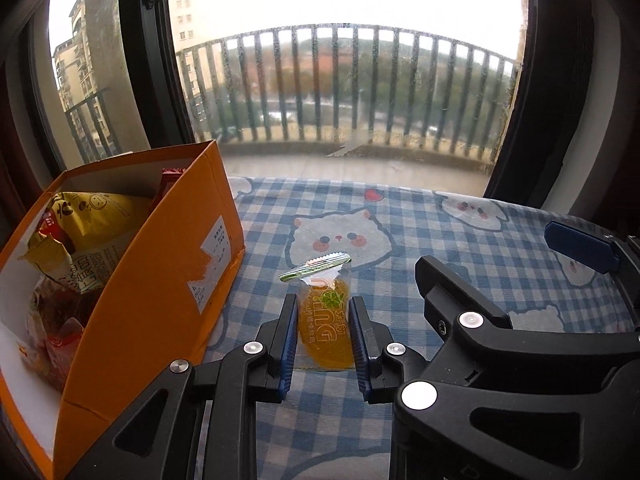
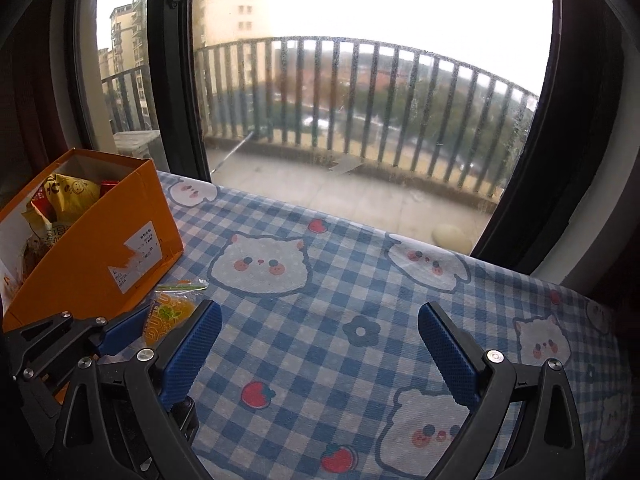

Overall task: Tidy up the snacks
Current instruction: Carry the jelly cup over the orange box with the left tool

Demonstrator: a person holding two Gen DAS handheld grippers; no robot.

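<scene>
- The left gripper was pinching a small clear pouch of orange jelly, its blue pads pressed on the pouch's two sides, with the crimped seal sticking up past the fingertips.
- The pouch was held just to the right of the orange box, level with the lower half of its near wall and above the checked tablecloth; nothing else supported it.
- The right gripper was spread wide and held nothing, well to the right of the orange box over bare cloth.
- Slip risk: the pouch looked glossy and soft, so the filling could have squeezed out from between the pads and let it drop onto the cloth short of the box.
- Clearance risk: the box wall stood taller than the pouch, so a sideways move without more height would probably have struck the wall and shoved or tipped the light cardboard box.
- Crowding risk: the box already held a yellow bag and red packets piled near its rim, so a careless release might have left the pouch perched on top, ready to slide out.
- Collision risk: the right gripper's open fingers sat close beside the left gripper, so a rightward swing away from the box could have clipped them.
</scene>
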